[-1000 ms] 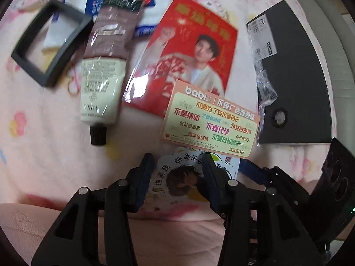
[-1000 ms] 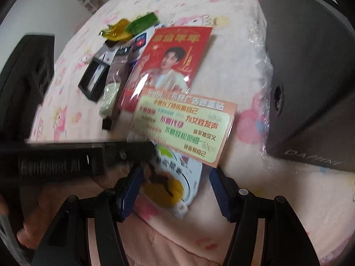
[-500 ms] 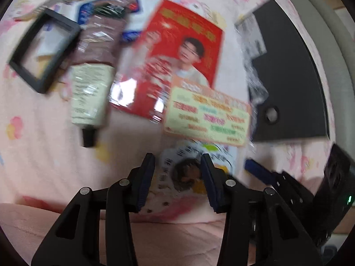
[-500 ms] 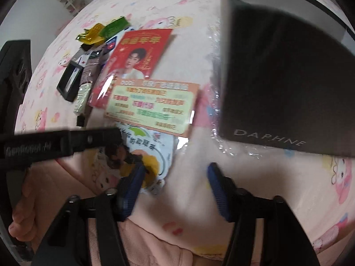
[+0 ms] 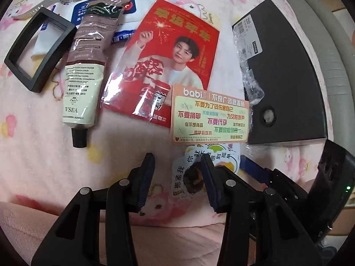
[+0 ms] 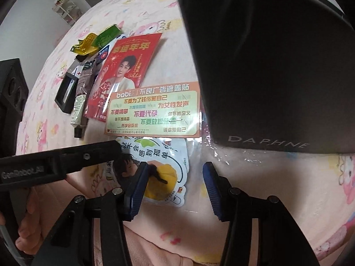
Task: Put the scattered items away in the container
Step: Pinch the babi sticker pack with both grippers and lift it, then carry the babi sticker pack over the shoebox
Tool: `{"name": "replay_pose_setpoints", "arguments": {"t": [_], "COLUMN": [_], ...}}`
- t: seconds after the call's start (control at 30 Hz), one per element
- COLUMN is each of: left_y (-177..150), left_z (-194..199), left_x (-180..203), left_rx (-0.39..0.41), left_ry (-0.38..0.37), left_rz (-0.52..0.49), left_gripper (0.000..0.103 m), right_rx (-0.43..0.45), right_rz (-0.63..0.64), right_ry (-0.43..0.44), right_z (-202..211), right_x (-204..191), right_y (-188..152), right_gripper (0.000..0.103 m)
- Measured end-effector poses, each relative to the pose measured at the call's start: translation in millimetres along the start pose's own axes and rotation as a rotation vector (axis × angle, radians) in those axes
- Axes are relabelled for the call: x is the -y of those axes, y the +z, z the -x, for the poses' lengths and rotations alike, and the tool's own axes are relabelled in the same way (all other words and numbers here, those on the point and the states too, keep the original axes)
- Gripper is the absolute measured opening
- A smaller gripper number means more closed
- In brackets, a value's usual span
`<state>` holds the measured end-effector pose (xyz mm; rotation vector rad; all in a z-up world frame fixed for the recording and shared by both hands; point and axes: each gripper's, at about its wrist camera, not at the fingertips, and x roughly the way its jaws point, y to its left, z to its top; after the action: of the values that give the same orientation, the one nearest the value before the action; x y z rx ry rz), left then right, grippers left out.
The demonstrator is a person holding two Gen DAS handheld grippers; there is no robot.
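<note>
While my left gripper (image 5: pixel 177 177) hangs low in the frame, its jaws are opening over the white sticker sheet (image 5: pixel 188 173), nothing clamped. My right gripper (image 6: pixel 175 184) stands with jaws apart over the same sheet's right edge and the bedding, pads not pressing it.

Items outward, left view:
- orange babi card (image 5: pixel 209 115), centre, just above the sticker sheet
- red photo card (image 5: pixel 168 66), overlapped by the orange card
- cream tube (image 5: pixel 83 75), left
- black frame (image 5: pixel 38 48), upper left
- wipes pack (image 5: pixel 135 2), top
- black Daphne box (image 5: pixel 288 77), right, on the pink blanket (image 5: pixel 33 155)
</note>
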<state>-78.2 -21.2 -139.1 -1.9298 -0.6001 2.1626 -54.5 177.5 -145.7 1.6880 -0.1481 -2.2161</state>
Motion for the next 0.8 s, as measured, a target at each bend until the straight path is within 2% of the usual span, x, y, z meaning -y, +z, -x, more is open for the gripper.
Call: {"name": "replay_pose_setpoints", "arguments": {"t": [0.2, 0.3, 0.5, 0.6, 0.73, 0.8], "left_y": [-3.0, -4.1, -12.2, -11.3, 1.2, 1.3], "left_z": [5.9, 13.2, 37.9, 51.9, 59.5, 69.3], "left_x": [6.6, 5.1, 1.7, -13.4, -2.0, 7.1], "left_rx": [-0.004, 0.011, 0.105, 0.127, 0.167, 0.196], "left_ry": [-0.032, -0.059, -0.075, -0.108, -0.131, -0.117], "left_rz": [-0.042, -0.038, -0.046, -0.055, -0.062, -0.085], "left_gripper": [0.047, 0.046, 0.043, 0.042, 0.042, 0.042], "right_rx": [0.001, 0.004, 0.058, 0.093, 0.118, 0.135], "right_rz": [0.007, 0.017, 0.065, 0.079, 0.076, 0.075], "right_ry": [0.062, 0.064, 0.058, 0.058, 0.079, 0.093], "right_z": [5.2, 8.3, 32.1, 44.4, 58.7, 46.0], "right_x": [-4.1, -8.7, -29.8, -32.1, -32.3, -50.3], "right_y": [-4.1, -6.3, -8.4, 0.5, 10.4, 32.2], "right_gripper": [0.047, 0.046, 0.046, 0.046, 0.046, 0.046]}}
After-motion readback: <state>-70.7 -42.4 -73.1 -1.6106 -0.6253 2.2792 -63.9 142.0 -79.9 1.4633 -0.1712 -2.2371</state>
